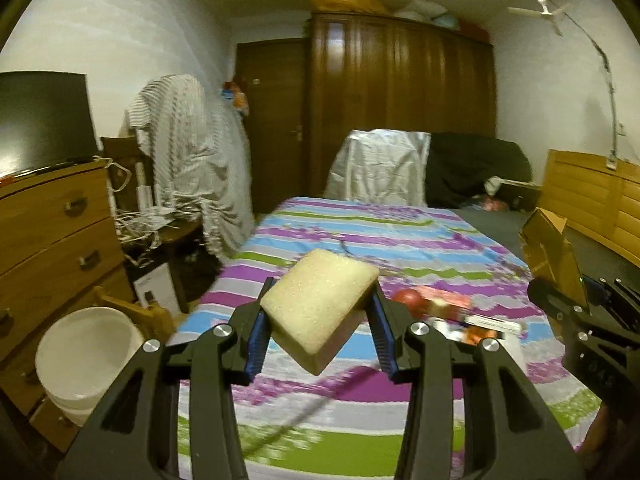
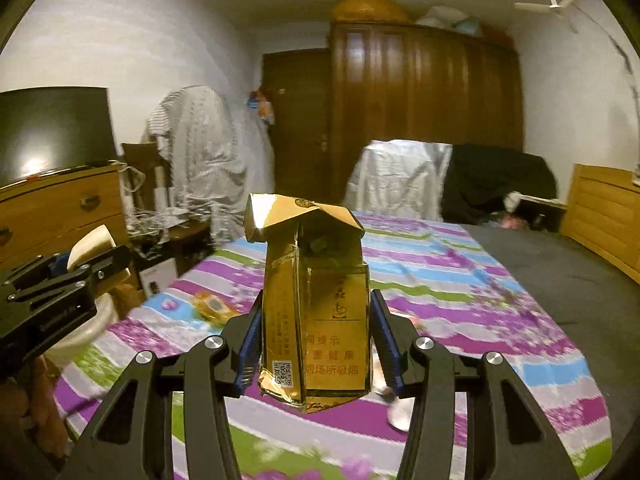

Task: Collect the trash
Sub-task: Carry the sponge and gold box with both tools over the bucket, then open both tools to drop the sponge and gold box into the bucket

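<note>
Two grippers up over the bed [image 1: 400, 232], both loaded. Left gripper [image 1: 320, 312] is closed on a yellow sponge [image 1: 320, 308], pinched tilted btwn the blue pads, held above the striped sheet. Right gripper [image 2: 314, 328] is clamped on a crumpled gold cigarette pack [image 2: 316, 300], upright, lid flap bent open. White bucket [image 1: 86, 356] sits on the floor at the left by the dresser [image 1: 52, 232]. More wrappers [image 1: 452, 312] lie on the sheet near the sponge; blurred.
</note>
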`<state>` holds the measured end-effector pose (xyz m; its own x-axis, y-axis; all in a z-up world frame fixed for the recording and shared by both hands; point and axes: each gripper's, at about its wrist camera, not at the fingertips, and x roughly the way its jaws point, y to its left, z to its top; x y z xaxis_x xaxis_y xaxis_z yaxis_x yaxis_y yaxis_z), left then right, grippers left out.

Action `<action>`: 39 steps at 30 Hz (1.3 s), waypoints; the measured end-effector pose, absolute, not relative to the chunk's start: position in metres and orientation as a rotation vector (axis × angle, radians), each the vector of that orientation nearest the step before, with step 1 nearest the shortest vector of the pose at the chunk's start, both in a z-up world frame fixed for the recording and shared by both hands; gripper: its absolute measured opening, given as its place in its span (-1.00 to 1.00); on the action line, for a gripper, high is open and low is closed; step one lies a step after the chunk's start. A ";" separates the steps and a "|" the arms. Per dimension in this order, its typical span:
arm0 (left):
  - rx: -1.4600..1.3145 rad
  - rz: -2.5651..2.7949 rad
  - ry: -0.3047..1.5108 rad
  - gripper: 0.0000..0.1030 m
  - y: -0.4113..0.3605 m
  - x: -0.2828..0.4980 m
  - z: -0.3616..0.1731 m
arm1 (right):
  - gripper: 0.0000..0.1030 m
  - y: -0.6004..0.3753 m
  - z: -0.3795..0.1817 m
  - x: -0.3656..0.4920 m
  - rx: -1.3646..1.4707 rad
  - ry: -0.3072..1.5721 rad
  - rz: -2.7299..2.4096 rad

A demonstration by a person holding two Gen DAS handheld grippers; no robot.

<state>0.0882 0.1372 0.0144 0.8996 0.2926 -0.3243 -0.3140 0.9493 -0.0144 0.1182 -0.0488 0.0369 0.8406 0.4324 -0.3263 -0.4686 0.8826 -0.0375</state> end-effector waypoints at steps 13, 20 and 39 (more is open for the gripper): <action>-0.142 0.554 0.331 -0.18 0.272 0.053 0.032 | -0.02 0.125 0.075 0.124 -0.201 0.348 0.746; -0.190 0.698 0.369 -0.18 0.353 0.020 0.028 | -0.02 0.239 0.077 0.120 -0.254 0.417 0.894; -0.302 0.833 0.561 -0.18 0.505 -0.005 -0.026 | -0.02 0.506 -0.008 0.121 -0.473 0.793 1.147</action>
<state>-0.0049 0.5047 -0.0257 0.5403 0.6112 -0.5784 -0.7657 0.6421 -0.0369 0.1215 0.5056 -0.0076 0.1908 0.6191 -0.7618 -0.9313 0.3594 0.0589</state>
